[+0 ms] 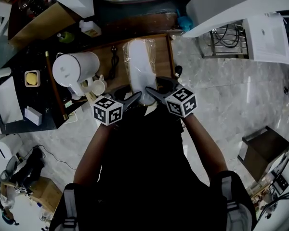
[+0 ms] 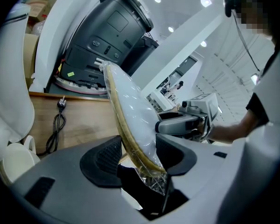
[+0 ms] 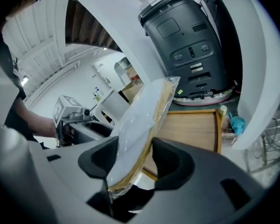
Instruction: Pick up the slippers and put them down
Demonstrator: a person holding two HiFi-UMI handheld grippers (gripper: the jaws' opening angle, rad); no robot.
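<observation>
A pair of white slippers (image 1: 140,64) with tan soles, sealed in clear plastic, hangs over a wooden table (image 1: 161,57). My left gripper (image 1: 135,99) and right gripper (image 1: 151,94) both clamp the pack's near end from opposite sides. In the left gripper view the slippers (image 2: 130,111) stand on edge between the black pads of my left gripper (image 2: 137,155), with the right gripper (image 2: 182,122) beyond them. In the right gripper view the slippers (image 3: 140,125) run tilted through my right gripper (image 3: 133,160), and the left gripper (image 3: 84,125) shows behind.
A white jug (image 1: 74,69) and a white cup (image 1: 98,86) stand left of the table. A black power cord (image 1: 114,61) lies on the wood. A large black machine (image 2: 107,36) stands behind the table. Marble floor (image 1: 221,90) spreads to the right.
</observation>
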